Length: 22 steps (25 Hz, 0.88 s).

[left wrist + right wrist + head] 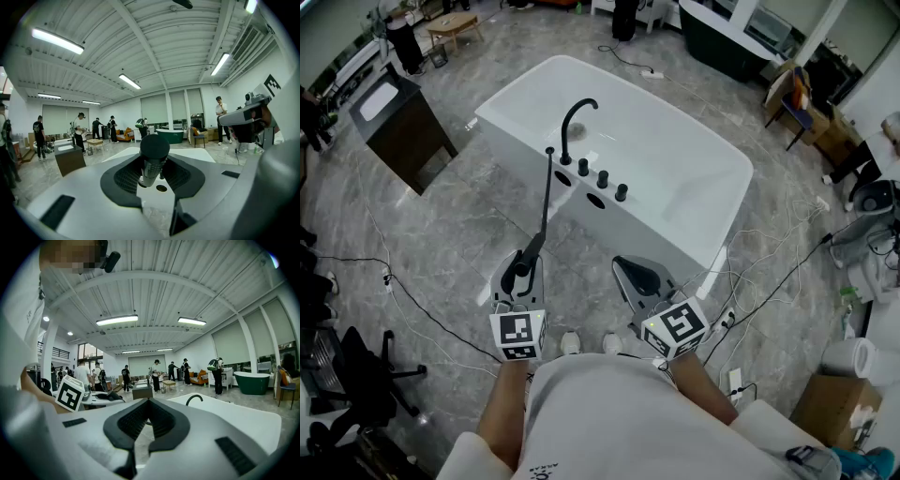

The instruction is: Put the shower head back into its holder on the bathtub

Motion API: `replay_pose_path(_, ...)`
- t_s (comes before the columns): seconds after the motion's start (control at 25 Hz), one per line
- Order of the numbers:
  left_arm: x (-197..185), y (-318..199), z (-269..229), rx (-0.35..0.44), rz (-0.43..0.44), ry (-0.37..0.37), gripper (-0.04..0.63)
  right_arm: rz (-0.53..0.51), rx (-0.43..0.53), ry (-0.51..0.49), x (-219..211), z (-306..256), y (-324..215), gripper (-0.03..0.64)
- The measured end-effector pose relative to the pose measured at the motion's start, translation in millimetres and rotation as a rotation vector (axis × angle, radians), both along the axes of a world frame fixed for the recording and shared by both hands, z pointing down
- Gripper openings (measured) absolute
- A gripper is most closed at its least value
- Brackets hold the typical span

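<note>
The head view looks steeply down from above, both gripper views look nearly level, all sharing the bathtub (pixel 675 187) (pixel 197 154) (pixel 243 420).

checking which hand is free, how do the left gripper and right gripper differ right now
The left gripper is shut on the black shower head, gripping its handle; the right gripper holds nothing. The left gripper's jaws stand apart around that handle, while the right gripper's jaws meet at their tips. Both point towards the white bathtub.

Glossy, smooth white bathtub (pixel 694 178) mid-frame; polished grey marbled floor (pixel 478 253); matt black shower head (pixel 152 164), ribbed grip; matt black faucet (pixel 566 131).
</note>
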<state>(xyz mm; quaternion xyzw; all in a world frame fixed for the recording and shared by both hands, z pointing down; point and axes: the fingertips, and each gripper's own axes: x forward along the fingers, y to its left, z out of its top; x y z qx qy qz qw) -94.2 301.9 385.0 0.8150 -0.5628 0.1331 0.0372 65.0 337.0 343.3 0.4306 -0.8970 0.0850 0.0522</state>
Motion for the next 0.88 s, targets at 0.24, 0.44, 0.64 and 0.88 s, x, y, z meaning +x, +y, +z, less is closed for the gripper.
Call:
replay_pose_path(0.24,-9,0,-2,0.002,0.013,0.001,0.143,0.002,0.001,0.008,-12,0,1,0.017)
replay_pose_path(0.44,-16,0,-1,0.002,0.030,0.005,0.143,0.001,-0.004,-0.033,-22,-3,4,0.018)
replay_pose_path(0.64,-25,0,0,0.001,0.054,0.014,0.143,0.017,-0.018,-0.026,-33,0,2,0.018)
replay_pose_path(0.88,-44,-1,1,0.001,0.085,0.024,0.143,0.033,-0.013,0.000,-57,0,2,0.020)
